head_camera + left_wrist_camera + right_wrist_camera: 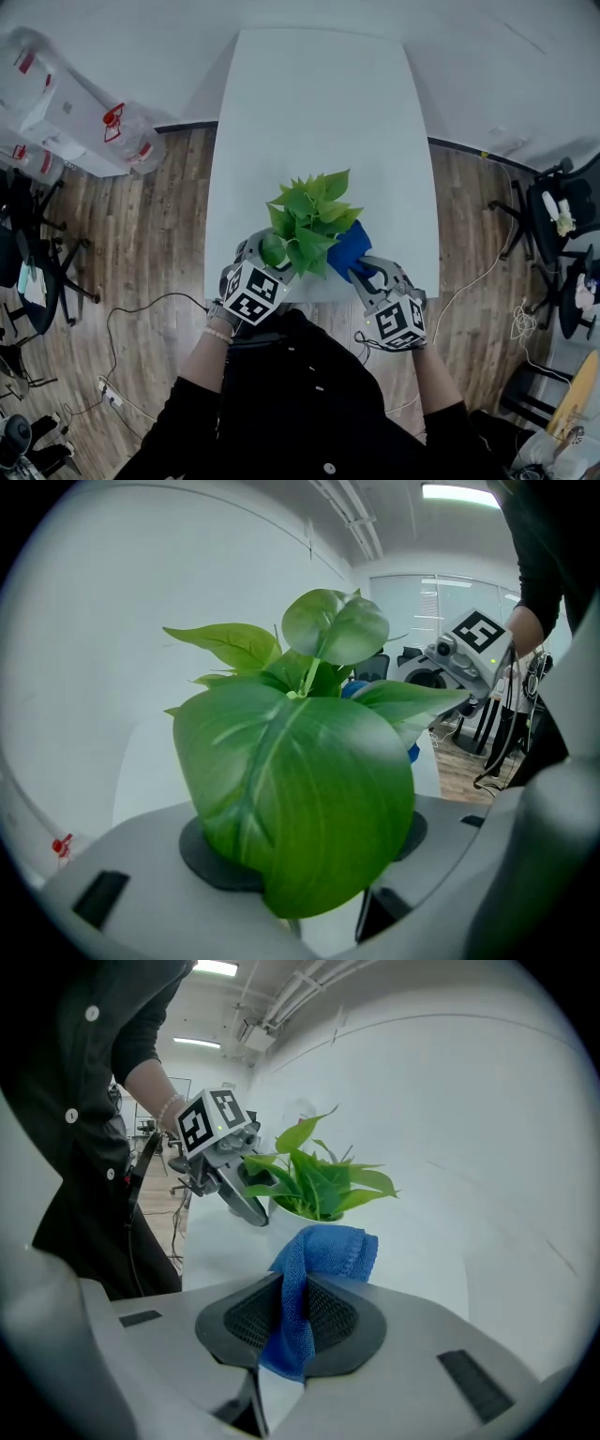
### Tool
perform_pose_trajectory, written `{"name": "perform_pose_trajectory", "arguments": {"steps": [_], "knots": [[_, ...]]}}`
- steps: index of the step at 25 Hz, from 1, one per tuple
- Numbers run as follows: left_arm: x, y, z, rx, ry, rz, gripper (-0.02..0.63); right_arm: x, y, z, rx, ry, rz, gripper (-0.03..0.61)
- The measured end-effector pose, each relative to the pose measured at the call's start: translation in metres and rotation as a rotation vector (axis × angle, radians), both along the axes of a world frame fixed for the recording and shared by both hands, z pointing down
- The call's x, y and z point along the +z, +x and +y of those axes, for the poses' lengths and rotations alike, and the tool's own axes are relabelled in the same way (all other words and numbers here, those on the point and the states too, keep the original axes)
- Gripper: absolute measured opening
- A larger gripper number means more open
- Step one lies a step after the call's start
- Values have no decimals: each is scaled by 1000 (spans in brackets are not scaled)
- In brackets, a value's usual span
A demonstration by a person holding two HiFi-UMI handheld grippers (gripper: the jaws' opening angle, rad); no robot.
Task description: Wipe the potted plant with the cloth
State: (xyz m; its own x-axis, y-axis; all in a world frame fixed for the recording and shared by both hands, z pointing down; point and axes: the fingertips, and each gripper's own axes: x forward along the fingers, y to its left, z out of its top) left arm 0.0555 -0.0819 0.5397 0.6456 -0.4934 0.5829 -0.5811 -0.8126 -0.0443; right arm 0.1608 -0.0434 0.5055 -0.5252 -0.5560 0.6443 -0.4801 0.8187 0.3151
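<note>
The potted plant (309, 217), with broad green leaves in a white pot (298, 1211), stands near the front edge of the white table (319, 103). My left gripper (269, 255) is at the plant's left side. Its jaws stand wide, and one large leaf (295, 789) lies flat across them and hides the gap; the pads do not pinch it. My right gripper (298, 1312) is shut on a blue cloth (328, 1251), whose free end bunches up beyond the pads. The cloth (349, 248) sits just right of the leaves, a little apart from the pot.
The table's front edge (309, 298) runs right below both grippers. On the wooden floor are cables (141, 323) and office chairs (553, 211) on both sides. Plastic-wrapped bundles (84, 117) lie at the far left.
</note>
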Motion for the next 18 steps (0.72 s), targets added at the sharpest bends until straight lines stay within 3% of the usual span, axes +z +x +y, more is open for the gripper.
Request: {"name": "perform_pose_trajectory", "arguments": {"steps": [6, 13, 18], "knots": [[1, -1, -1, 0, -1, -9, 286, -2, 17, -47, -51, 39, 68, 89], [0, 0, 0, 3, -6, -14, 285, -3, -4, -96, -202, 106, 139, 89], [1, -1, 0, 0, -6, -19, 282, 3, -26, -100, -325, 114, 171, 89]]}}
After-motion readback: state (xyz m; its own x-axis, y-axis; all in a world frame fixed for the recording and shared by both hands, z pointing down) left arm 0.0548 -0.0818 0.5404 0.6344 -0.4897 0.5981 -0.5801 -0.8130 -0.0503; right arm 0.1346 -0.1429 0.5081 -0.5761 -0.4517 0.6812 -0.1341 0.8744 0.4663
